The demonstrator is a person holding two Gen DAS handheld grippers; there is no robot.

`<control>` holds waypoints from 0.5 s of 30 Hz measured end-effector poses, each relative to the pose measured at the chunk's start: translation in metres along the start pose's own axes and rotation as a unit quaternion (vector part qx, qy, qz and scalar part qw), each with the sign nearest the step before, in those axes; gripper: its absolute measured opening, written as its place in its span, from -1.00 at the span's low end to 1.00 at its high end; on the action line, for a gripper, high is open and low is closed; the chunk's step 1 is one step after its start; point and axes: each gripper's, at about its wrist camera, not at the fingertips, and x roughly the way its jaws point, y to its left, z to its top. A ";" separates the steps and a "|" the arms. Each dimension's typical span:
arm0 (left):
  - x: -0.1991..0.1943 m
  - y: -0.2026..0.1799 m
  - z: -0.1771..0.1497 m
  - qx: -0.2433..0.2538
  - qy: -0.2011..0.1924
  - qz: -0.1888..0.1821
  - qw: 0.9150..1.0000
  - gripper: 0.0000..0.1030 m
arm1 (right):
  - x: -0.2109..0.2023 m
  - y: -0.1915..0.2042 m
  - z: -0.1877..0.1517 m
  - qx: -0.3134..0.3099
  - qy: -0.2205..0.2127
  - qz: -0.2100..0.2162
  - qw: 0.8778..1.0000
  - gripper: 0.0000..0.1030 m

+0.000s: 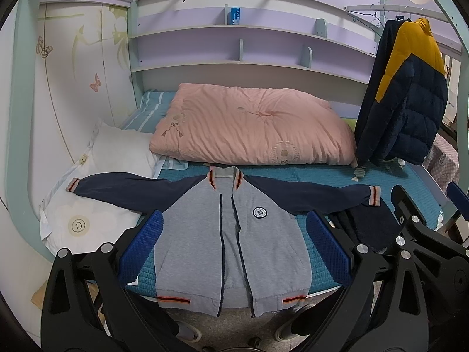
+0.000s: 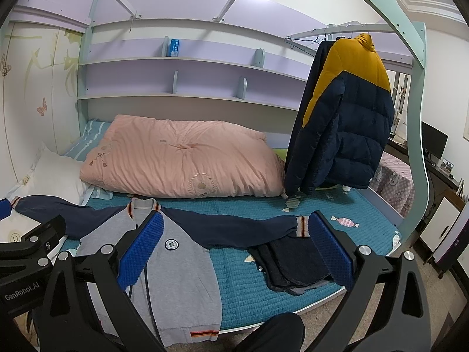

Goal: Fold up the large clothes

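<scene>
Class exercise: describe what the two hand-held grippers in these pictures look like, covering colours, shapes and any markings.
Each hand-held gripper, left and right, has a black frame of angular linkage arms with cut-out slots, joined by round silver pivot pins. The fingers are faced with blue pads of fine gridded texture. In the right wrist view, the left one's body carries white "GenRobot.AI" lettering. No cables show.

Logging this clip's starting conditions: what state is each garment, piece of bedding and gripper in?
Grey jacket: spread flat, sleeves out, unzipped, hem overhanging the bed edge.
Dark garment: folded, beside the jacket.
Puffer jacket: hanging.
Pink quilt: folded on the bed.
Left gripper: open, empty.
Right gripper: open, empty.
</scene>
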 end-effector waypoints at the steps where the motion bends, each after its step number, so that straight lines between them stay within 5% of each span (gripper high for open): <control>1: -0.001 0.000 0.000 0.000 0.000 -0.001 1.000 0.91 | -0.001 0.000 0.000 0.000 0.001 0.000 1.000 0.86; 15: -0.006 -0.003 -0.002 0.000 0.000 -0.003 1.000 0.91 | -0.004 -0.003 -0.002 0.001 0.000 -0.001 1.000 0.86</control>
